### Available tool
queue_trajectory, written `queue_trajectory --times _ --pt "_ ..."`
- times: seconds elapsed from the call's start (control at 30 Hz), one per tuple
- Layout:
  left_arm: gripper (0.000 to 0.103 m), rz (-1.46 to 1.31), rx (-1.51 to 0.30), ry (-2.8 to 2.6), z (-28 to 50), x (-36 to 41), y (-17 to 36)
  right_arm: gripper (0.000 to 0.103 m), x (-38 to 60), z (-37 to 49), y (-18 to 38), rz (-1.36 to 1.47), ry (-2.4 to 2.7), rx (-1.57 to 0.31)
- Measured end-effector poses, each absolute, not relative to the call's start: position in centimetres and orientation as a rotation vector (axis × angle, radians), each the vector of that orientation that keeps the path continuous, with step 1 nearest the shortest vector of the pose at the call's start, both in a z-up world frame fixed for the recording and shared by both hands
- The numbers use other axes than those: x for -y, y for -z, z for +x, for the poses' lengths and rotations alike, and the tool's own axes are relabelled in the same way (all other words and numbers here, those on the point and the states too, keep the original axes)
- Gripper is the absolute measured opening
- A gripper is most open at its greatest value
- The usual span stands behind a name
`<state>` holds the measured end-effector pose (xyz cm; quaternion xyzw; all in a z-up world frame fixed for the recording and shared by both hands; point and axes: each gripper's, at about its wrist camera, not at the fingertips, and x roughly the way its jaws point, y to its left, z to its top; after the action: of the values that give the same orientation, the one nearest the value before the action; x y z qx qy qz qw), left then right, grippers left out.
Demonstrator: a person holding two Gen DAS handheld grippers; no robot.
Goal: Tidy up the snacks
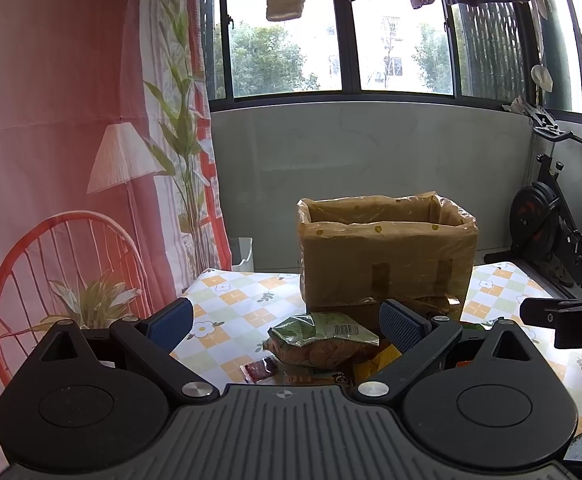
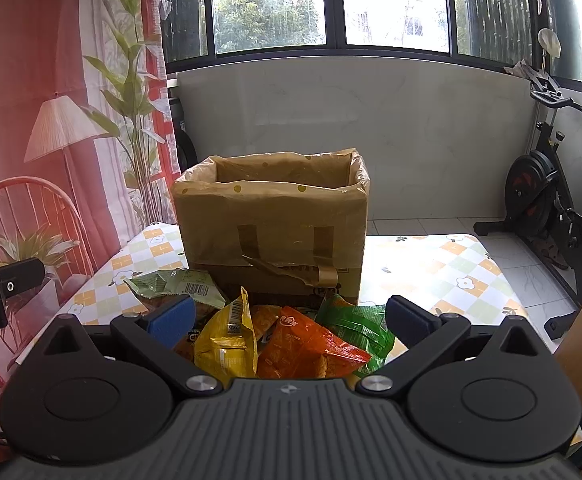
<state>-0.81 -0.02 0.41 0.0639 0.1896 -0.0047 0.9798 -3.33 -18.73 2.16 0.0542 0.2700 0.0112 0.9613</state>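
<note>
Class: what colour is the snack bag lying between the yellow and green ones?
Orange bag, clearest in the right wrist view.

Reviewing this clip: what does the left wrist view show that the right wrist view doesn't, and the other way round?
Only the left wrist view shows a small dark red sachet on the tablecloth. Only the right wrist view shows the orange packet and bright green packet clearly. Both share the lined cardboard box, the pale green barcoded packet, the exercise bike, and open grippers: left gripper, right gripper.

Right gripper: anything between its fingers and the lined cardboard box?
Yes. In the right wrist view, the open right gripper faces snack bags, yellow, orange and green, piled before the lined cardboard box.
</note>
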Motion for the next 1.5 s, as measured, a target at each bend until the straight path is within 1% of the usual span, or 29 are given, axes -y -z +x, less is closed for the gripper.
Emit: queue_trajectory --times 1.5 --pt "0.101 0.119 -0.391 0.006 -0.67 0.32 0.05 0.103 18.58 -3.26 -1.92 0.109 -0.023 -0.553"
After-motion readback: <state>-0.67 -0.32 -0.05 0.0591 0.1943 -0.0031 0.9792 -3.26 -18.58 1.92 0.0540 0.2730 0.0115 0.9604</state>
